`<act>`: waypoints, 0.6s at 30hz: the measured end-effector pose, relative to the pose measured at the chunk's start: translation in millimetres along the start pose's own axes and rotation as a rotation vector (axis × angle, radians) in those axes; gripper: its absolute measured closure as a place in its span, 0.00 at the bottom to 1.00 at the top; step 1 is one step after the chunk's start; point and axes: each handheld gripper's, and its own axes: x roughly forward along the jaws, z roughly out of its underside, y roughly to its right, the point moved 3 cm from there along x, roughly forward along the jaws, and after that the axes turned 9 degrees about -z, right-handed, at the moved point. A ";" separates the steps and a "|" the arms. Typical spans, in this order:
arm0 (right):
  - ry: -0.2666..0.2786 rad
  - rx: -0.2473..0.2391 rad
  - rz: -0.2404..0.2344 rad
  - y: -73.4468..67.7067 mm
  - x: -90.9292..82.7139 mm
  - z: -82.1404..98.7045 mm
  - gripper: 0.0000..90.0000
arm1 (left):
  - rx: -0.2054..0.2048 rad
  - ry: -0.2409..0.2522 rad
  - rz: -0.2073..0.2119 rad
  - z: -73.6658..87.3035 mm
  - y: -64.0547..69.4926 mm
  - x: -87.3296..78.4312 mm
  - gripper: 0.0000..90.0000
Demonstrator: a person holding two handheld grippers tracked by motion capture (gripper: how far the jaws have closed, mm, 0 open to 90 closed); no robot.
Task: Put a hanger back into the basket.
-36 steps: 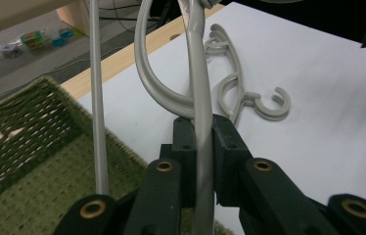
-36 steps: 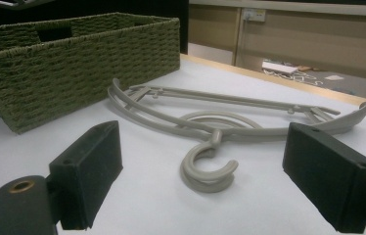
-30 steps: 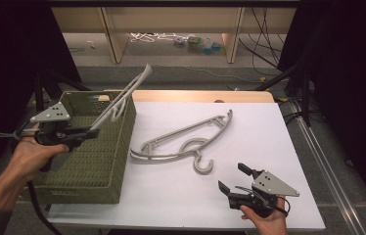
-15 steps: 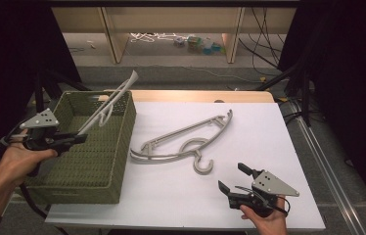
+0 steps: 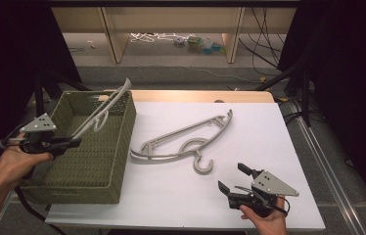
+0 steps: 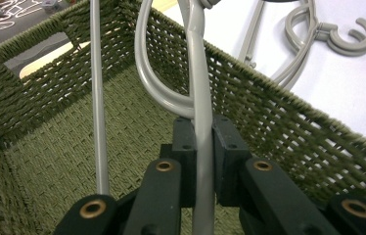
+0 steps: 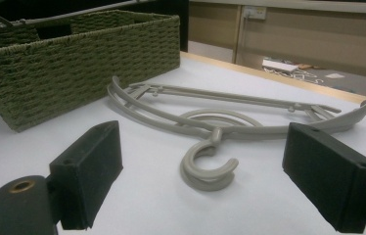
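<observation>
My left gripper (image 5: pixel 72 142) is shut on the lower end of a grey plastic hanger (image 5: pixel 105 110), which slants up and to the right over the green woven basket (image 5: pixel 122 147). In the left gripper view the hanger's bar (image 6: pixel 203 122) is pinched between the two pads, above the basket floor (image 6: pixel 73 156). More grey hangers (image 5: pixel 181 142) lie together on the white table, hook towards me. My right gripper (image 5: pixel 232 178) rests at the front right, open, its jaws (image 7: pixel 210 171) pointing at those hangers (image 7: pixel 249 105), with nothing between them.
The basket stands at the table's left side, its near wall (image 7: pixel 73 54) left of the lying hangers. White table surface (image 5: pixel 249 127) stretches right of the hangers. Behind the table are shelf legs and cables on the floor (image 5: pixel 171 39).
My left hand has moved left and down with the hanger, so the hanger's upper end now sits lower over the basket. The right gripper has stayed put.
</observation>
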 end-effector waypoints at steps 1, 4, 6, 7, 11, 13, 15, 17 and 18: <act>0.011 0.000 0.000 -0.1 0.1 0.1 0.17 | -0.002 -0.005 0.002 1.7 -1.5 1.4 0.91; 0.013 0.004 0.005 0.8 0.2 0.0 0.17 | -0.002 -0.021 -0.008 7.9 -4.7 3.9 0.91; -0.004 -0.003 0.022 2.4 -0.3 0.8 0.17 | -0.009 -0.029 0.003 12.2 -5.1 5.5 0.91; -0.004 -0.003 0.022 2.4 -0.3 0.8 0.17 | -0.004 -0.033 -0.003 14.0 -5.1 5.9 0.91; -0.007 -0.002 0.017 2.3 -0.9 0.6 0.17 | 0.000 -0.041 0.006 19.5 -4.1 5.0 0.91; -0.008 -0.001 0.019 2.6 -1.2 0.5 0.17 | 0.004 -0.045 0.011 21.2 -4.2 3.8 0.91; -0.002 -0.002 0.022 2.6 -0.8 0.2 0.17 | 0.023 -0.053 0.008 23.0 -5.0 3.0 0.91; -0.004 0.004 0.018 2.7 -0.5 0.5 0.17 | 0.039 -0.067 0.013 25.1 -6.3 1.7 0.91; 0.000 0.010 0.014 2.8 -0.2 0.8 0.17 | 0.043 -0.075 0.012 25.9 -6.9 1.0 0.91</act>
